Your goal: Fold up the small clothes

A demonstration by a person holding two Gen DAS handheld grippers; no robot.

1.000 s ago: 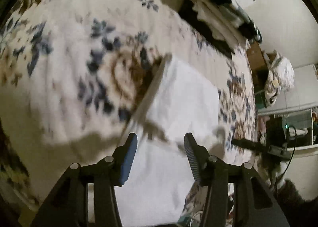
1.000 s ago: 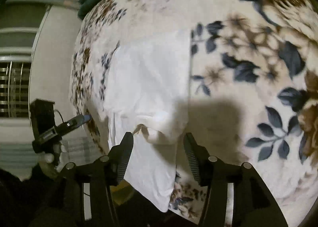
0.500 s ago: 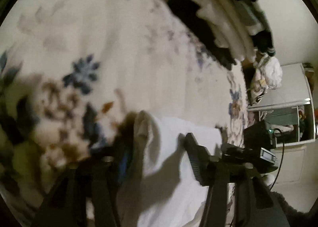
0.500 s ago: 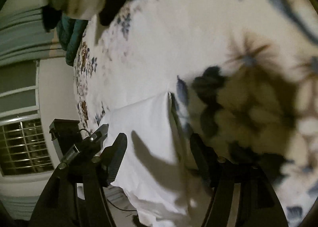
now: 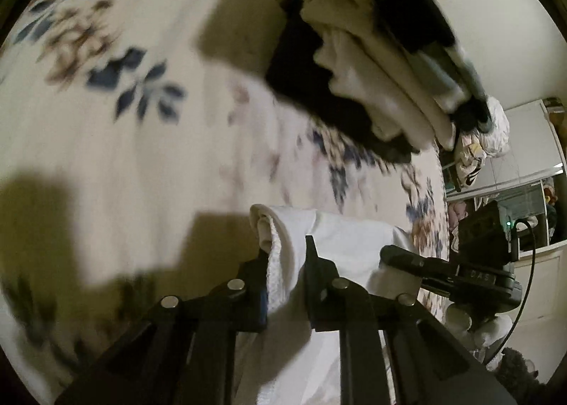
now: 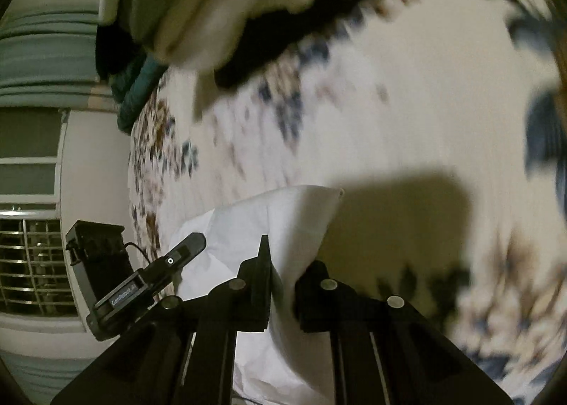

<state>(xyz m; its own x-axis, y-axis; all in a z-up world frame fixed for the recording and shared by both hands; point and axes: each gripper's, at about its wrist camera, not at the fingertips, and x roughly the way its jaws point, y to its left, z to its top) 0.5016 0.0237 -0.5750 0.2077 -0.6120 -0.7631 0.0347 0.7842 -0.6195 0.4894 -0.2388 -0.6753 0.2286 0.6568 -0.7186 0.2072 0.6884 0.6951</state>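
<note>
A small white garment hangs between my two grippers above a floral bedspread. My left gripper is shut on its left corner, where a rolled hem sticks up past the fingertips. My right gripper is shut on the other corner of the white garment, which rises to a point. Each gripper shows in the other's view: the right one and the left one. The cloth below the fingers is hidden by the gripper bodies.
A pile of folded clothes, cream, black and teal, lies on the bed ahead; it also shows in the right wrist view. A white wall and shelves stand to the right. A barred window is on the left.
Both grippers have closed on the garment's corners and lifted it off the bedspread. The views have swung forward, so the clothes pile now looms much closer.
</note>
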